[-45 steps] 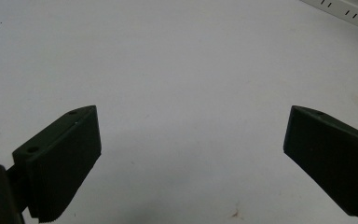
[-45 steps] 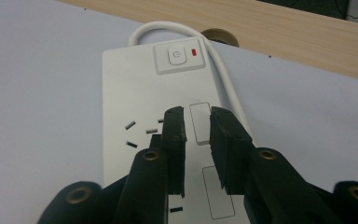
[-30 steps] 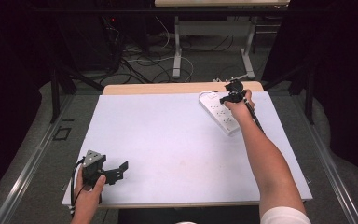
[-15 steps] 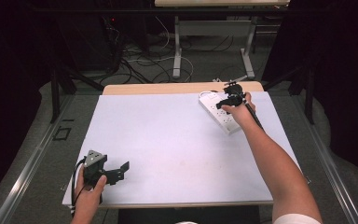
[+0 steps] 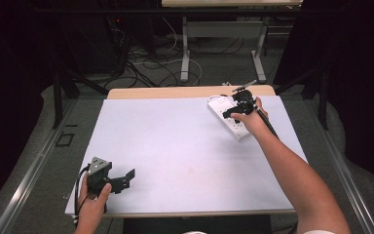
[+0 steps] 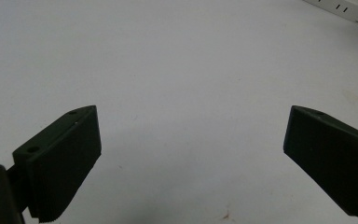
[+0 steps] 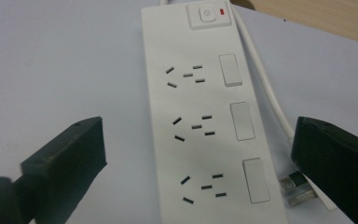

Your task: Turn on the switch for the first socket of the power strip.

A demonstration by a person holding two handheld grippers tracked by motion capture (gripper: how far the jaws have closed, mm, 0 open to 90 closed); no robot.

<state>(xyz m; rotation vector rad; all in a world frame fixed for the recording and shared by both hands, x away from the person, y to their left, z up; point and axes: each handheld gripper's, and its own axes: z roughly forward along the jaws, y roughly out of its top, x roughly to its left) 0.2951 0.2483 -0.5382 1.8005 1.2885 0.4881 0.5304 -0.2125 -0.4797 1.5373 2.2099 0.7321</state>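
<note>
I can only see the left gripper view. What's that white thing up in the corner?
Observer: A power strip with three sets of socket holes, each with its own switch.
Child: Is it turned on?
Observer: I can't tell, but a small red indicator sits beside its main button.
Child: Where's the other gripper?
Observer: The right gripper is right over the power strip. Its jaws have just been opening, with nothing pinched between them.

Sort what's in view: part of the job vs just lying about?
Job:
power strip, with its white cord
right gripper, jaws open either side of it

Lying about:
left gripper, open over bare white table cover
small plug end
</note>
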